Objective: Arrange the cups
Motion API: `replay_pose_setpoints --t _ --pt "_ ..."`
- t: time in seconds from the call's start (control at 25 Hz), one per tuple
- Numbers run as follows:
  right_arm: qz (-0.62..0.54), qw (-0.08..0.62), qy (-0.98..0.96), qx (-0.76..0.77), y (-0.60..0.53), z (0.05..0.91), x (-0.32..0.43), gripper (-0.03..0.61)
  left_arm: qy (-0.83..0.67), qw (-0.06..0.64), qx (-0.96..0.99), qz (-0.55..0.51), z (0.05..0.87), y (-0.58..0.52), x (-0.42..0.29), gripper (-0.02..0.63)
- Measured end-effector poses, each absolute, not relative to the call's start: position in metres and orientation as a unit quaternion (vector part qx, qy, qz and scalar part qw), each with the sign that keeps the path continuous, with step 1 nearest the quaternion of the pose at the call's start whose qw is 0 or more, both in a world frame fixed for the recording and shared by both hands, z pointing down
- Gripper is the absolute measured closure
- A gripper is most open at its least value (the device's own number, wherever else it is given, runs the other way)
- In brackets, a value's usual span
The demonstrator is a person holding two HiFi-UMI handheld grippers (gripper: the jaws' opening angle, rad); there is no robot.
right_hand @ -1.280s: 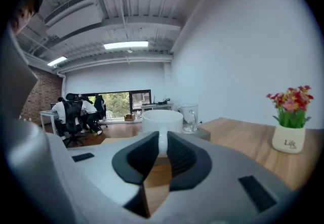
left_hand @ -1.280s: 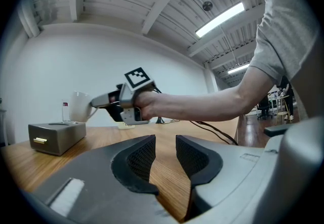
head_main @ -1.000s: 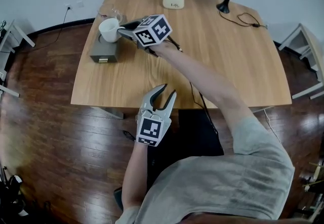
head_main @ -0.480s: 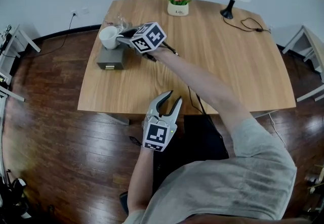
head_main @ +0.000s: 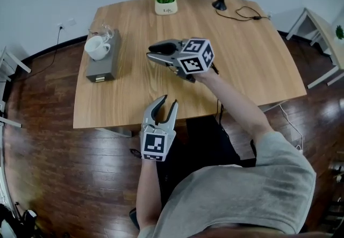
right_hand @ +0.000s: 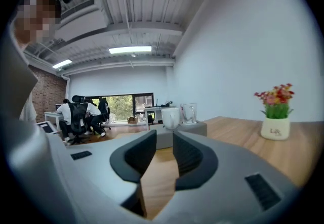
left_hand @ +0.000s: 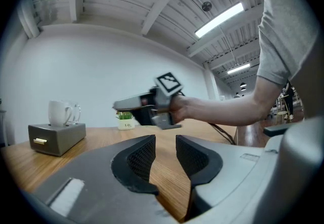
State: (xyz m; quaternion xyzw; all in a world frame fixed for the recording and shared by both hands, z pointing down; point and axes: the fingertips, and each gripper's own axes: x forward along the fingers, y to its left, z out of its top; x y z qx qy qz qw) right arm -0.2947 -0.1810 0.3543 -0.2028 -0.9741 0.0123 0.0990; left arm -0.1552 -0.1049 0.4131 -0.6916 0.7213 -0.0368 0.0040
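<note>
A white cup (head_main: pixel 97 47) stands on a grey drawer box (head_main: pixel 102 65) at the table's left, with a clear glass cup (head_main: pixel 106 33) just behind it. Both cups show side by side in the right gripper view: the white cup (right_hand: pixel 170 117) and the glass cup (right_hand: pixel 189 113). My right gripper (head_main: pixel 151 52) hovers over the middle of the table, pointing left at the box and well clear of it. Its jaws have just been opening, with nothing between them. My left gripper (head_main: pixel 164 103) hangs at the table's front edge, open and empty.
A flower pot (head_main: pixel 165 6) and a lamp (head_main: pixel 221 0) with a black cable (head_main: pixel 244 14) stand at the back of the wooden table (head_main: pixel 258 70). Dark wood floor surrounds it. White furniture stands at the right (head_main: pixel 317 27).
My right gripper has let go of the white cup, which now stands on the grey box, and has drawn back to the right over the table's middle. The left gripper has kept still.
</note>
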Motion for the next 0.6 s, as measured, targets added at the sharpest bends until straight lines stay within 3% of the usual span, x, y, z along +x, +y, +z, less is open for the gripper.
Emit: replay_pose_setpoints --t 0.32,0.6 --pt "0.027 -0.006 -0.999 -0.020 -0.253 0.348 -0.079 0.483 0.731 0.013 -0.681 -0.043 0.418 -0.103 -0.164 0.493" --pt "-0.006 -0.056 -0.996 0.068 -0.270 0.361 -0.016 0.483 0.747 -0.008 -0.664 -0.045 0.420 -0.107 -0.171 0.494"
